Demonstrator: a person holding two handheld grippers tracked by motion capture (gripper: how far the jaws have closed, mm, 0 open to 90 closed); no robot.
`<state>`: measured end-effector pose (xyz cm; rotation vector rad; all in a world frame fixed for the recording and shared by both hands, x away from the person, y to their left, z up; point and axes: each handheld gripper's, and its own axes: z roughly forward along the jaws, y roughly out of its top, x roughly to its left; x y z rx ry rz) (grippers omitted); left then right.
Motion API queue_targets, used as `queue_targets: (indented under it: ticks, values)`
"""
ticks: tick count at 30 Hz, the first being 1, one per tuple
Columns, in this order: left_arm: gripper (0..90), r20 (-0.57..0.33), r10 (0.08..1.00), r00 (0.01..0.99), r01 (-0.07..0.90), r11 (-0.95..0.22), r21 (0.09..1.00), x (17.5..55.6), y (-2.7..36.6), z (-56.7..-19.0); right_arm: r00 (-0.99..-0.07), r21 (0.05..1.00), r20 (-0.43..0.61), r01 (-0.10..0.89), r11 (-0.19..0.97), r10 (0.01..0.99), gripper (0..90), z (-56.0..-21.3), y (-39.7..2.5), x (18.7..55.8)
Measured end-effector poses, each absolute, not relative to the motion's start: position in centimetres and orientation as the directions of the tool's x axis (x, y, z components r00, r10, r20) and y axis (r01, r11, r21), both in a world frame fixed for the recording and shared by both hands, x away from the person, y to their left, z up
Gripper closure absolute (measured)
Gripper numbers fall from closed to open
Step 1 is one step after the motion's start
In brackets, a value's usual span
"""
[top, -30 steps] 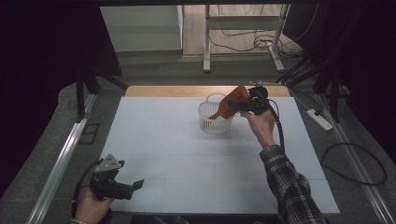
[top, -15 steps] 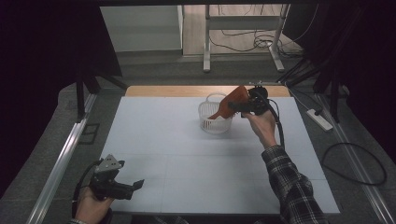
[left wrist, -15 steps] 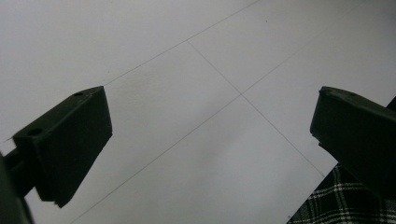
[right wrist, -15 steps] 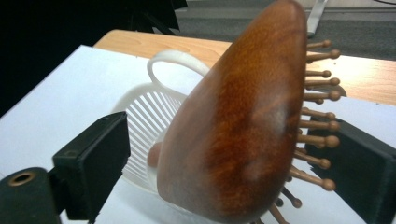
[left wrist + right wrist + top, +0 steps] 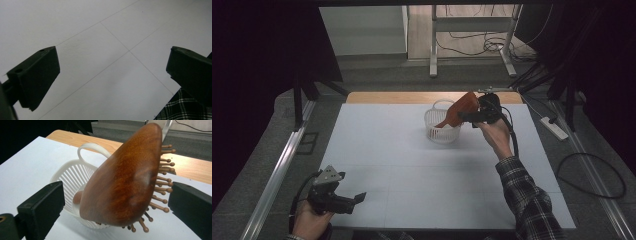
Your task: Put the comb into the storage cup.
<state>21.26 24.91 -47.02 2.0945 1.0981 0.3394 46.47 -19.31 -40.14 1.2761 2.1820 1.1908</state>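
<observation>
Wooden hairbrush [image 5: 125, 180] with a brown polished back and round-tipped pegs stands tilted between the jaws of the right gripper [image 5: 472, 116], over the rim of a white slatted basket [image 5: 437, 131] with a loop handle. In the right gripper view the jaws are spread wide on both sides of the brush and do not touch it; what holds it up I cannot tell. The basket stands at the far side of the white table [image 5: 412, 165]. The left gripper [image 5: 346, 201] is at the near left edge, its jaws spread apart over bare table.

Probably a lab: white table [image 5: 412, 165], floor cables [image 5: 592, 175], dark curtains [image 5: 257, 75]
</observation>
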Motion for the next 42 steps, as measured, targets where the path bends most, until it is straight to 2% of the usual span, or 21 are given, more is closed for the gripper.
queue_targets:
  ticks: [12,42]
  values:
    - [0.0,-0.092,0.807,0.583,0.596,-0.348,0.723,21.1,25.1,-46.9,-0.560,0.796,0.063,0.528,0.297,0.826,0.0,-39.9,-19.8,45.7]
    - [0.0,-0.075,0.814,0.576,0.603,-0.361,0.711,20.9,25.4,-46.9,-0.603,0.787,0.017,0.500,0.361,0.798,0.0,-40.7,-20.2,42.7]
